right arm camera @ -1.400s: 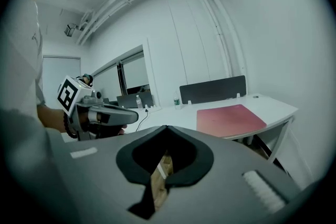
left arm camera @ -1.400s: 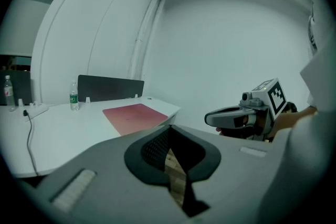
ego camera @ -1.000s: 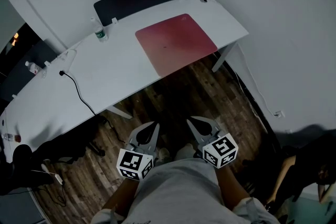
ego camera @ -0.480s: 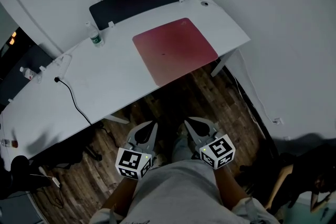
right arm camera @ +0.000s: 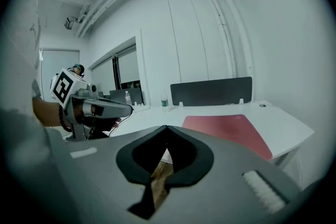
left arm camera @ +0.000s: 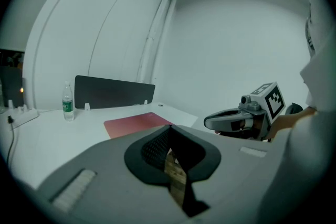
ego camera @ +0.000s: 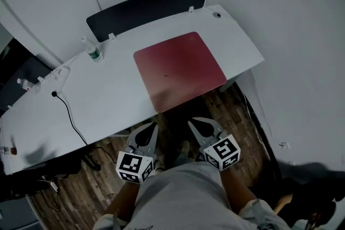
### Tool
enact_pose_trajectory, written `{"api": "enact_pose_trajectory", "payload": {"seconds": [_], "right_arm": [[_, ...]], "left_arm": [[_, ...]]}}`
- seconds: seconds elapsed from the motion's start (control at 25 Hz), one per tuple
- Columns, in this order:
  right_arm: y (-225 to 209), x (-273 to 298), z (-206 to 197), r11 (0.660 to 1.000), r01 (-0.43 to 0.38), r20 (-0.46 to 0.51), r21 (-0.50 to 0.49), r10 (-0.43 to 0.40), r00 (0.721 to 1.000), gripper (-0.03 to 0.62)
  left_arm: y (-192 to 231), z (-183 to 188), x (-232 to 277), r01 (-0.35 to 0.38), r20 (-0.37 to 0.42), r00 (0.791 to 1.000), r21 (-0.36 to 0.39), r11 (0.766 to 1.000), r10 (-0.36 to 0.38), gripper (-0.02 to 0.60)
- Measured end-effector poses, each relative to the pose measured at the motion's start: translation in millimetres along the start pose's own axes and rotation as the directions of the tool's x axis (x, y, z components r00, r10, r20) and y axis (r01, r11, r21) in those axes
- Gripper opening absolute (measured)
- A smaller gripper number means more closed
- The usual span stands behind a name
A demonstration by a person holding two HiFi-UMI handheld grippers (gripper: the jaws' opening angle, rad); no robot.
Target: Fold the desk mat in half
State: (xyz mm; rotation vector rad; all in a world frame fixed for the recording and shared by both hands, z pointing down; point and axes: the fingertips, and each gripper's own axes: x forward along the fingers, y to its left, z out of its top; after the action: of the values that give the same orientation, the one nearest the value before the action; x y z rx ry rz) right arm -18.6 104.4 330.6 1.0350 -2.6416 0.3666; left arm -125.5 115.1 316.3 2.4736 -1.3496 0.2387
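While hanging low by the person's waist, left claw: jaws are sitting together, gripping nothing, with only floor showing through the gap behind the tips.
Right claw: jaws are likewise closing on nothing, pointing toward the desk and stopping well short of it.
Wooden floor: is lying between both claws and the desk's near edge.
Desk: is carrying the mat toward its right end.
Desk mat: red, is lying fully flat and unfolded, its near edge reaching the desk's front edge, no corner lifting.
Bottle: is standing upright, well apart from the mat, to its left.
Done: nothing is showing as folded yet.
Left to do: reaching the mat, gripping one edge, bringing it over onto the opposite edge.
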Motion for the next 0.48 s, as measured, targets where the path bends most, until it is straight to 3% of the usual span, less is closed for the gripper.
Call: {"api": "enact_pose_trajectory", "payload": {"seconds": [0.16,0.36,0.48], "right_arm": [[-31,20,11,0.999,-0.029,-0.021,-0.026,0.029,0.999,0.008],[-60,41,18,0.997,-0.061,-0.052,-0.045,0.058,0.997,0.008],[-70,48,22,0.995,-0.088,-0.052,-0.057,0.085,0.995,0.008]], "left_arm": [[9,13,29,-0.033,0.006,0.999,-0.009,0.999,0.033,0.018],[19,22,57,-0.089,-0.008,0.996,0.036,0.995,0.089,0.018],[25,24,70,-0.093,0.001,0.996,-0.035,0.995,0.093,0.018]]}}
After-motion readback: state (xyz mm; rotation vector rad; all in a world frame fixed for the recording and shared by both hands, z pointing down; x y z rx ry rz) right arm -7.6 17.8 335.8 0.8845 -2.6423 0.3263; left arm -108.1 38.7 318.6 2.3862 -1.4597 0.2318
